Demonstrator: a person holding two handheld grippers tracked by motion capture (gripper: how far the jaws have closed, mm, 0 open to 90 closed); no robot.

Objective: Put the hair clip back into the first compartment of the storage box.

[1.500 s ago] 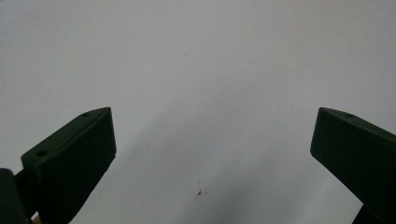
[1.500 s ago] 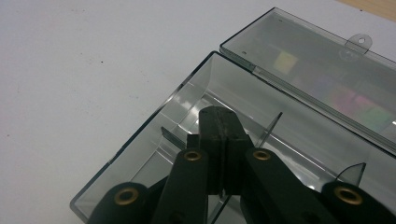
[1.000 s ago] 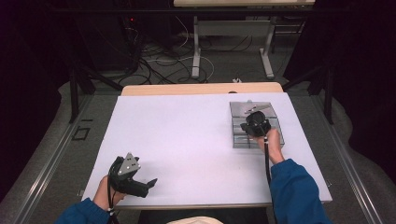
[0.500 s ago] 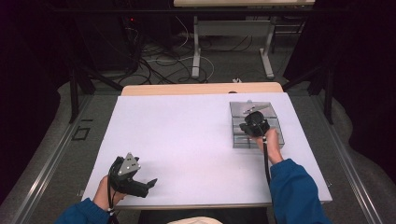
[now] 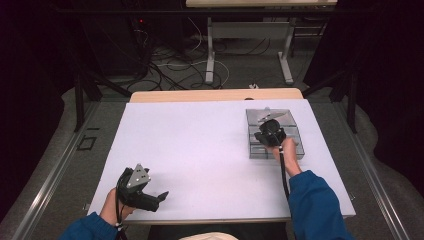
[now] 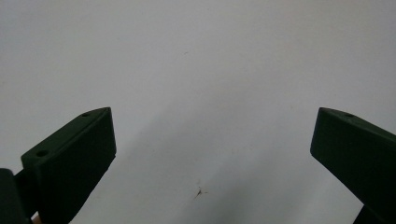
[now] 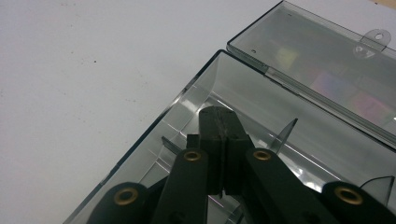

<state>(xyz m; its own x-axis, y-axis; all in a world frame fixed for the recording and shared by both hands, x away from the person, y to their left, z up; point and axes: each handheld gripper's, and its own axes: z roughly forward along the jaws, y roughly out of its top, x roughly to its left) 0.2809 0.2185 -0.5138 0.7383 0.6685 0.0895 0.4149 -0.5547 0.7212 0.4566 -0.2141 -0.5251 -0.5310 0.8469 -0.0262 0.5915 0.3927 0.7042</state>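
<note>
The right gripper (image 7: 219, 140) has its jaws pressed together with nothing visible between them, tips dipped into the clear plastic box (image 7: 196, 93), likely probing a compartment. The box sits at the table's (image 5: 200, 150) far right, its long axis running away from the person, lid (image 7: 322, 65) folded open beyond. The left gripper (image 6: 210, 140) rests spread wide, empty, probably just waiting.

We see a smoky grey, see-through compartment box (image 7: 261, 93) on our white desk (image 5: 200, 145); both claws are black, our sleeves (image 5: 315, 205) blue.
</note>
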